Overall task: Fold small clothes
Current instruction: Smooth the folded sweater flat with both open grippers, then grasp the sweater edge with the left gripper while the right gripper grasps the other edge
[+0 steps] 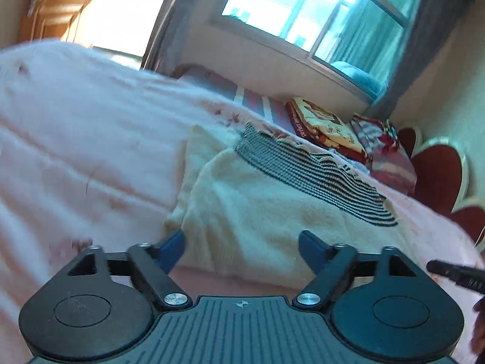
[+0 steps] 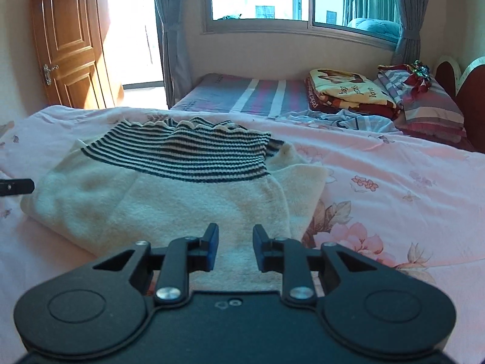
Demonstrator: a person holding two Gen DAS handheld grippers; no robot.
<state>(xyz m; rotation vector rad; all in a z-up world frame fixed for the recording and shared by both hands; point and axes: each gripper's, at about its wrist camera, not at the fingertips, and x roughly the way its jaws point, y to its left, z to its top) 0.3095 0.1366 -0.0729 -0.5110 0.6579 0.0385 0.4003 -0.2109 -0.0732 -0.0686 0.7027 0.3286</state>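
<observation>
The left gripper (image 1: 241, 247) is seen tilted, pointed down over the near edge of the cream sweater (image 1: 242, 206); its blue-padded jaws are spread wide and nothing is gripped between them, the wool lying beyond and between the tips without being pressed; whether the left tip brushes the sweater's edge cannot be told through the blur. The right gripper (image 2: 235, 244) is held level across its view and angled downward at the sweater's (image 2: 169, 200) near hem; its jaws are drawn close together but a gap is left, and no cloth is seen pinched in that gap, so it is released. The sweater is laid partly folded on the pink floral bedspread (image 2: 394, 188), its black-and-white striped band (image 2: 185, 154) turned toward the far side; a sleeve is folded out at the right. A dark tip of the other gripper is caught at the left margin of the right view.
</observation>
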